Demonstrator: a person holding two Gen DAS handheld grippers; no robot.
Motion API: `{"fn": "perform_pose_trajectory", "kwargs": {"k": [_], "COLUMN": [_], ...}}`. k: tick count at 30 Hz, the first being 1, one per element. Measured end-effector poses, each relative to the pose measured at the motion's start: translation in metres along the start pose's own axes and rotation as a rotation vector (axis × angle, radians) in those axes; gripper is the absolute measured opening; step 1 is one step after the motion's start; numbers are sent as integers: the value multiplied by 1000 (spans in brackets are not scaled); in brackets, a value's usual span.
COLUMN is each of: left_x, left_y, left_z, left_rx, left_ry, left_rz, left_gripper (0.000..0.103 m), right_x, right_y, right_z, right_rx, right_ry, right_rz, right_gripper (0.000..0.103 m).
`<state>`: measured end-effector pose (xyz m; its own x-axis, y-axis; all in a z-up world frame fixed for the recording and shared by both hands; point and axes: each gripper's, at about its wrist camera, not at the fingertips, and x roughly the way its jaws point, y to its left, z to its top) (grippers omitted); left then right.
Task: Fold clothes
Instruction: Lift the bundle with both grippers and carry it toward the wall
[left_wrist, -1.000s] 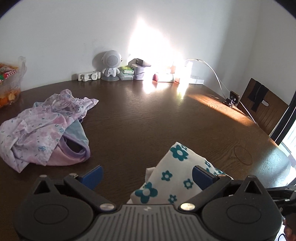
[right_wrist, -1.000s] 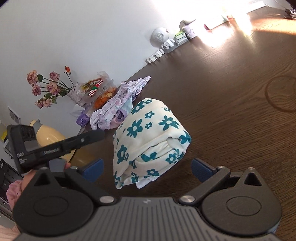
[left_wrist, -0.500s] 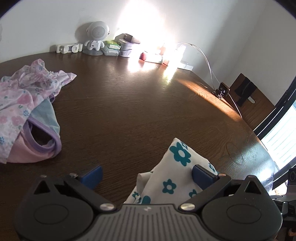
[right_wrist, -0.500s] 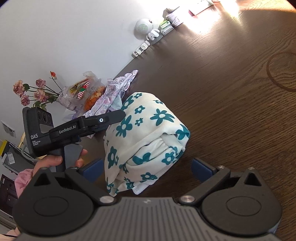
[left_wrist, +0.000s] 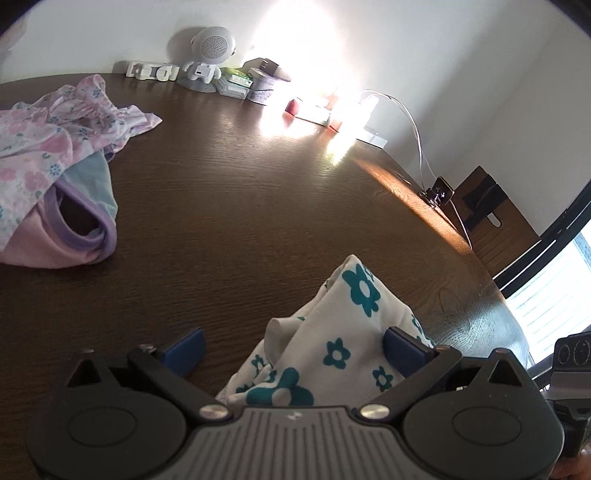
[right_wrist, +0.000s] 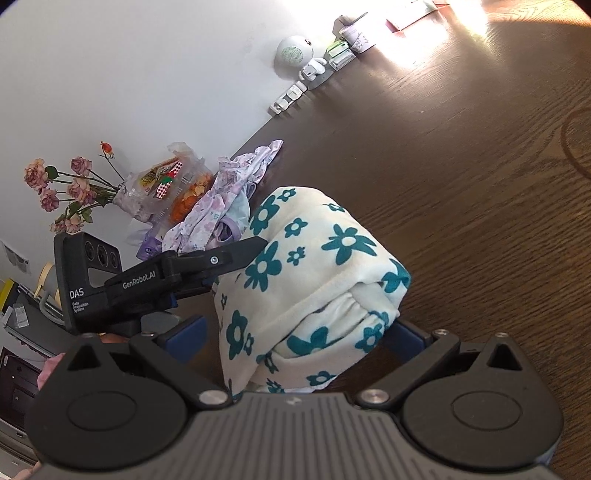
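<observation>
The bundle (right_wrist: 314, 280), a cream garment printed with teal flowers, lies folded into a thick roll on the dark table (right_wrist: 480, 184), near its front edge, with a gathered elastic hem showing on the side that faces the right gripper (right_wrist: 295, 338). It looks soft, light and springy, likely to slump or unroll if lifted by one layer, so the safer hold is probably across the whole thickness at the hem end, or with support from both sides. The right gripper stands spread, its blue pads on either side of the roll without visibly pressing it. The left gripper (left_wrist: 293, 345) is also spread; its right pad sits against the cloth, the other over bare table, pinching nothing. Well apart, toward the wall, lies an unfolded heap of pink and lilac clothes (left_wrist: 55, 155), and beyond it a small white speaker (left_wrist: 210, 55).
</observation>
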<state>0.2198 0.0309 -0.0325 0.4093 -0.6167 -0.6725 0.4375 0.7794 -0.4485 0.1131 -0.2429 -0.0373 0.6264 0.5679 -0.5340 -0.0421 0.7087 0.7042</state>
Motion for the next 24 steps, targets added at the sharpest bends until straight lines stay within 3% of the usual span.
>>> {"fn": "perform_pose_trajectory", "kwargs": {"k": [7,13,19,24], "left_x": [-21,-31,-31,-28], "left_y": [-16,-11,-7,-14], "left_z": [-35,-39,-36,-37], "left_rx": [-157,-233,-207,-166], "left_ry": [-71,-85,-95,-81], "left_rz": [29,44,51,64], "left_gripper": [91,91,93,94], "right_x": [-1,-4,-26,-16], "right_y": [-12,-19,-27,-24], "right_z": [19,33,25,16], "right_rx": [-52,-82,-67,-72], "right_ry": [-14,37,27,18], "right_rz": [-41,-13,-14,-13], "right_gripper": [84,85,87,87]}}
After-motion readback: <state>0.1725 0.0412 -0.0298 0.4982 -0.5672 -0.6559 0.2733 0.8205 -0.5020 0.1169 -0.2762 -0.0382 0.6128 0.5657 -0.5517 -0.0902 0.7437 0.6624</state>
